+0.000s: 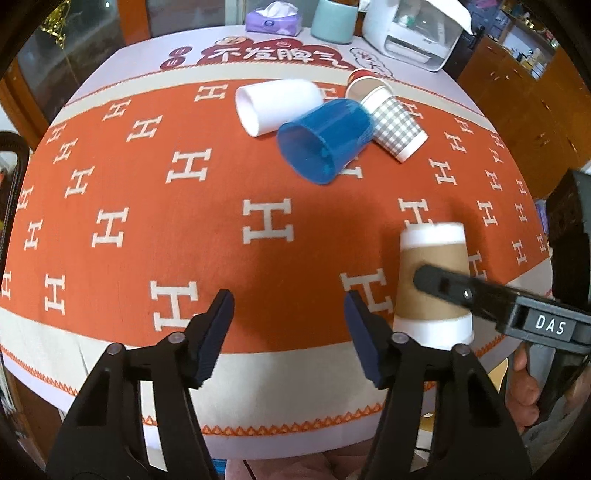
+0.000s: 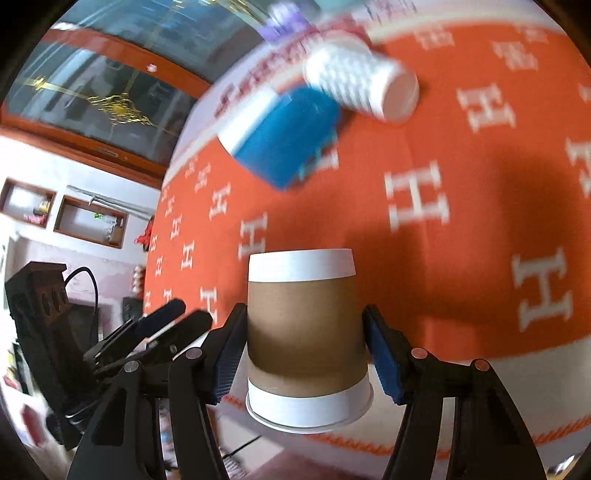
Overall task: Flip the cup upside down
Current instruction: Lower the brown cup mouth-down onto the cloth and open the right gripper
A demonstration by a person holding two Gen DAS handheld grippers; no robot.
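Note:
A white paper cup with a brown sleeve (image 2: 304, 332) sits between the jaws of my right gripper (image 2: 304, 354), rim downward, narrow base up, near the table's front edge. The jaws are shut on its sleeve. The same cup (image 1: 434, 280) shows in the left wrist view at lower right, with one right-gripper finger (image 1: 443, 284) across it. My left gripper (image 1: 288, 325) is open and empty, above the orange cloth to the left of that cup.
A blue plastic cup (image 1: 325, 142), a white cup (image 1: 275, 105) and a checked paper cup (image 1: 391, 123) lie on their sides at the back of the orange H-patterned cloth (image 1: 147, 221). A tissue pack (image 1: 273, 18), a teal container (image 1: 334, 20) and a white appliance (image 1: 410, 31) stand behind them.

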